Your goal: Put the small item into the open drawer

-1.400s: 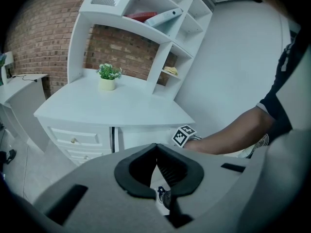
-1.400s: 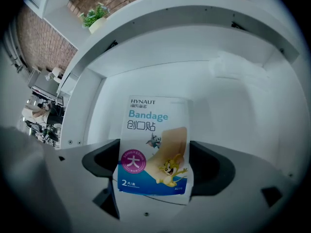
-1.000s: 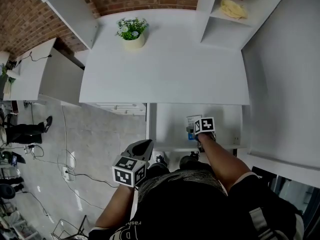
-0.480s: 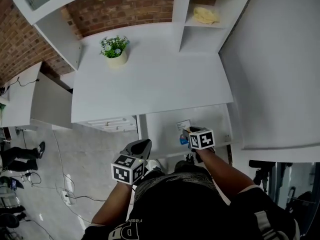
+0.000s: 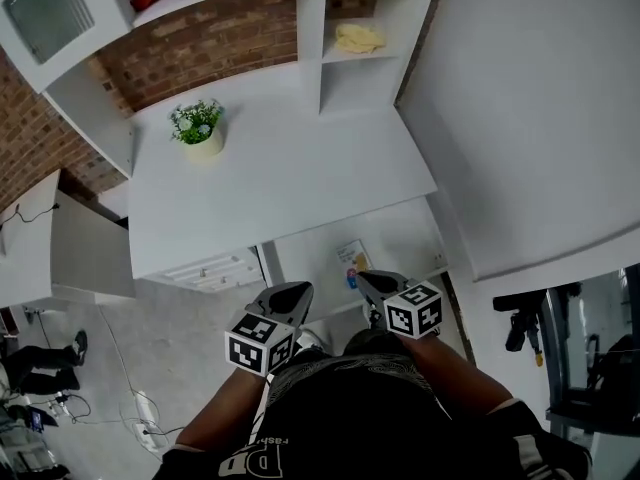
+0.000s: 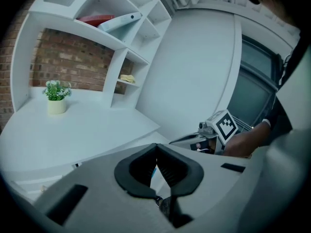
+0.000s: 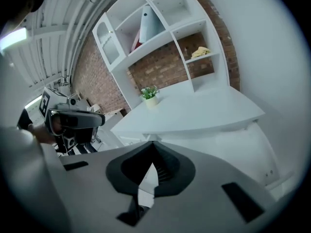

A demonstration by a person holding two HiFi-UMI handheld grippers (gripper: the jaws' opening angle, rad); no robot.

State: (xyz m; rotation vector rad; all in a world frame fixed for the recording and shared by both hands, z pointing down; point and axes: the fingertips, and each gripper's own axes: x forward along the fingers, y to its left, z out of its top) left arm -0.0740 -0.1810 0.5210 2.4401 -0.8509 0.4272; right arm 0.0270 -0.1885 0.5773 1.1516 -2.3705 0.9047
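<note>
The small item (image 5: 351, 265), a white card pack with a blue end, lies in the open drawer (image 5: 405, 243) under the white desk (image 5: 280, 183). My right gripper (image 5: 365, 277) hovers just in front of and above the item, apart from it. Its jaws have just been closing and now meet with nothing between them (image 7: 153, 143). My left gripper (image 5: 302, 289) is held to the left of the drawer, also shut and holding nothing (image 6: 156, 146). The right gripper (image 6: 181, 140) shows in the left gripper view, over the drawer.
A potted plant (image 5: 197, 128) stands at the desk's back left. A yellow cloth (image 5: 358, 38) lies in a shelf cubby at the back. A closed drawer front (image 5: 205, 268) sits left of the open one. A white wall panel (image 5: 520, 118) bounds the right side.
The right gripper has lifted up out of the drawer, leaving the item lying there, and its jaws have shut. The left gripper has risen a little. The head view has swung upward.
</note>
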